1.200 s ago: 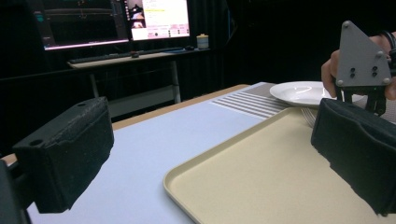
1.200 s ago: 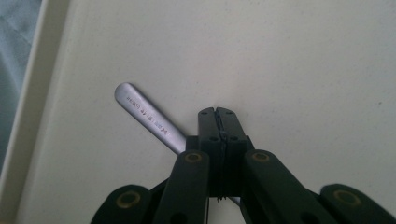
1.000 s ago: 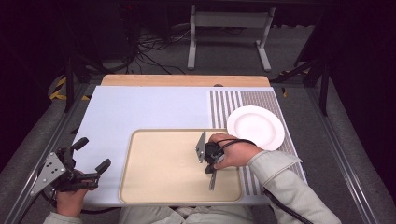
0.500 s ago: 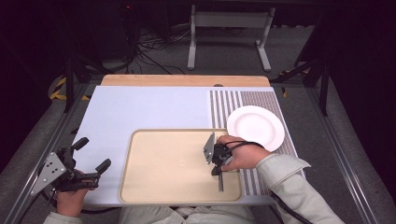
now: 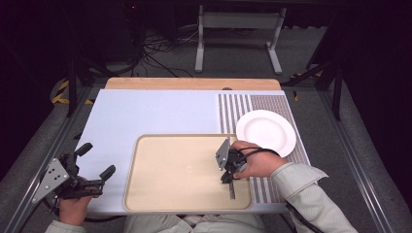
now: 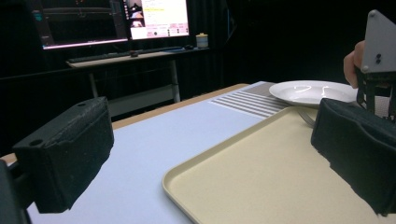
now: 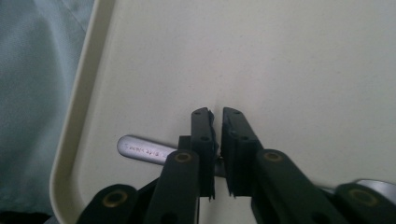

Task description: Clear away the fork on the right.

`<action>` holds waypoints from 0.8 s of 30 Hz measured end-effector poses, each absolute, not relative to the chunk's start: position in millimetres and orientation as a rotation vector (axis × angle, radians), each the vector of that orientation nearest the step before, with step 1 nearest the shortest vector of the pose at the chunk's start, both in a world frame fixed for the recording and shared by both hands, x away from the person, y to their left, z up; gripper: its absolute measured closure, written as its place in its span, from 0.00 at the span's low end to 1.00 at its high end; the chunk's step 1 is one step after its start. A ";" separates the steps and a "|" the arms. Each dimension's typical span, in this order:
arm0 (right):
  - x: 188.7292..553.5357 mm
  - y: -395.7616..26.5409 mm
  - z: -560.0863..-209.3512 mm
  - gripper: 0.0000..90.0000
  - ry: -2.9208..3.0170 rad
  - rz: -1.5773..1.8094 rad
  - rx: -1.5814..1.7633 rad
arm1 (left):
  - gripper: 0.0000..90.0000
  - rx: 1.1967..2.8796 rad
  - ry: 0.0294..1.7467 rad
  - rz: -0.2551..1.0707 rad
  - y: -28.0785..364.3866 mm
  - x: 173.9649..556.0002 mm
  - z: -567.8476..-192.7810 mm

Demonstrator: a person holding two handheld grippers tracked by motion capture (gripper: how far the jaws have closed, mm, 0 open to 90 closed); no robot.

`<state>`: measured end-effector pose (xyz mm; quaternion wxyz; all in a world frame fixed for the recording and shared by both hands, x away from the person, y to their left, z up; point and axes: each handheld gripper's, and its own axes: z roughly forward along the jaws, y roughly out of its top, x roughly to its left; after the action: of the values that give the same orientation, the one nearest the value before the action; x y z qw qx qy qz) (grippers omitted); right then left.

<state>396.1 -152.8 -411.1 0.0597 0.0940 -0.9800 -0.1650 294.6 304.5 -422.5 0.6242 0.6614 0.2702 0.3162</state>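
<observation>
A metal fork (image 5: 231,188) lies at the right front of a beige tray (image 5: 145,194), its handle toward the near rim. My right gripper (image 5: 226,177) points down over it. In the right gripper view the jaws have just been opening: a narrow gap shows between the pads (image 7: 203,135), and the fork handle (image 7: 140,149) lies flat on the tray (image 7: 280,56) beneath them. My left gripper (image 5: 97,159) is off the tray's left side, held level and open with nothing in it (image 6: 210,156). In its view the fork's tines (image 6: 306,117) show on the tray (image 6: 261,186).
A white plate (image 5: 266,132) sits on the striped mat right of the tray, also in the left gripper view (image 6: 313,92). The pale blue table top (image 5: 145,116) stretches behind the tray. A desk with monitors (image 6: 112,23) stands beyond the table.
My right hand has shifted a little to the right and toward the near rim with the fork. Its jaws have parted slightly. The left gripper has stayed put.
</observation>
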 end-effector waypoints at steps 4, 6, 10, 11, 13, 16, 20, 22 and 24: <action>396.1 -157.0 -403.1 0.86 -2.993 -0.563 0.263 | 0.00 1.519 0.617 0.725 304.4 295.0 -422.5; 396.1 -161.0 -394.7 0.76 -3.023 -0.631 0.240 | 0.00 1.519 0.619 0.725 304.0 295.1 -422.6; 393.7 -169.6 -379.4 0.60 -3.076 -0.760 0.159 | 0.00 1.520 0.617 0.723 304.0 295.4 -422.8; 393.0 -172.2 -375.8 0.58 -3.093 -0.802 0.134 | 0.00 1.518 0.620 0.724 304.1 295.3 -422.9; 391.6 -177.4 -369.6 0.54 -3.113 -0.871 0.092 | 0.00 1.518 0.620 0.725 304.4 295.4 -422.9; 389.1 -187.2 -361.6 0.47 -3.133 -1.011 0.010 | 0.00 1.522 0.619 0.725 303.9 295.6 -422.8; 381.8 -206.9 -352.0 0.42 -3.135 -1.220 -0.135 | 0.00 1.524 0.622 0.726 303.4 296.1 -423.1; 377.8 -215.8 -349.7 0.39 -3.149 -1.284 -0.198 | 0.00 1.525 0.622 0.727 303.2 296.1 -423.1; 373.6 -224.9 -348.6 0.37 -3.153 -1.347 -0.256 | 0.00 1.523 0.624 0.729 302.9 296.3 -423.0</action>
<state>373.6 -224.9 -348.6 -0.1479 -0.0737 -0.9069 -0.3875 296.3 302.9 -423.0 0.6216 0.6630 0.2714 0.3170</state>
